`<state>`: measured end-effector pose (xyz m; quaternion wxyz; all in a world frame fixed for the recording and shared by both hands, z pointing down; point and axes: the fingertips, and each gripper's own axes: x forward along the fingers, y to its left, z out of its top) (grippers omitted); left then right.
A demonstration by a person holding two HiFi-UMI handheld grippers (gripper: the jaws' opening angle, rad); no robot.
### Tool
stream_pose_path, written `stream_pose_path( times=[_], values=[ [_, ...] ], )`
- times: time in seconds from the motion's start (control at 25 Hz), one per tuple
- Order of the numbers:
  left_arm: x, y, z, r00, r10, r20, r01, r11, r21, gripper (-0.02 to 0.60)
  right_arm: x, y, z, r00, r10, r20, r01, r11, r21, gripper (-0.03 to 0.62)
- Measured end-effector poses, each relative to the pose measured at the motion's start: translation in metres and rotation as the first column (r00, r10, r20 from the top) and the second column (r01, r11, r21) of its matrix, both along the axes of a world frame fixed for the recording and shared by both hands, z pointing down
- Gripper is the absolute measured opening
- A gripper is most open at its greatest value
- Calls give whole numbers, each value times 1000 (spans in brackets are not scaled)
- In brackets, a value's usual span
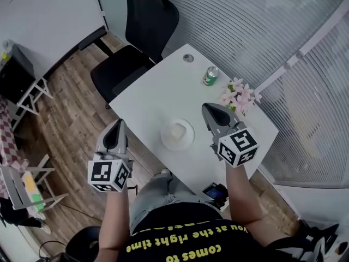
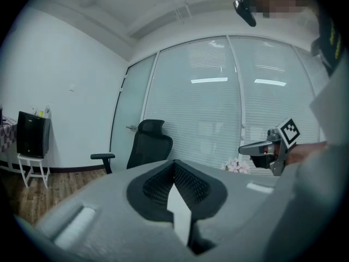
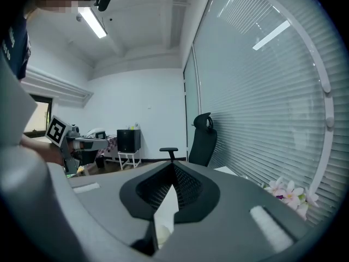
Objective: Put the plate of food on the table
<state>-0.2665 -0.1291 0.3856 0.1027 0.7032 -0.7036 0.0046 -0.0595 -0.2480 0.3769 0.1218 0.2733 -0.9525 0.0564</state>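
Observation:
A white plate (image 1: 178,135) with a pale lump of food on it sits on the white table (image 1: 163,91), close to the near edge. My left gripper (image 1: 118,124) hangs left of the plate, beyond the table's edge and above the wooden floor. Its jaws are shut and hold nothing. My right gripper (image 1: 208,108) hovers over the table just right of the plate, shut as well and holding nothing. In the left gripper view the left gripper (image 2: 175,166) shows its jaws meeting at a point. The right gripper (image 3: 173,168) looks the same in the right gripper view.
A green can (image 1: 211,76) and pink flowers (image 1: 239,96) stand at the table's far right. A black office chair (image 1: 133,42) is at the far end. Window blinds (image 1: 272,31) run along the right. A small white stand (image 1: 27,94) is on the left.

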Motion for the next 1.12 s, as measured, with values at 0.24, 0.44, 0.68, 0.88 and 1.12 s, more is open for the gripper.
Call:
stream_pose_path(
  times=[0.24, 0.44, 0.68, 0.88, 1.12],
  values=[
    [6, 5, 1, 1000, 8, -4, -8, 1000, -2, 0, 16, -3, -11, 999, 29, 15, -29, 999, 15, 8],
    [5, 9, 1, 1000, 8, -7, -8, 1000, -4, 0, 22, -5, -24, 997, 51, 50, -53, 998, 45, 6],
    [13, 8, -2, 1000, 20, -1, -20, 1000, 0, 0, 32, -4, -29, 996, 57, 74, -60, 997, 49, 6],
    [17, 7, -2, 1000, 26, 4, -26, 1000, 2, 0, 38, -3, -31, 995, 63, 83, -69, 995, 70, 6],
    [24, 6, -2, 1000, 25, 9, -25, 1000, 2, 0, 40, -1, -33, 994, 52, 92, -59, 995, 79, 6]
  ],
)
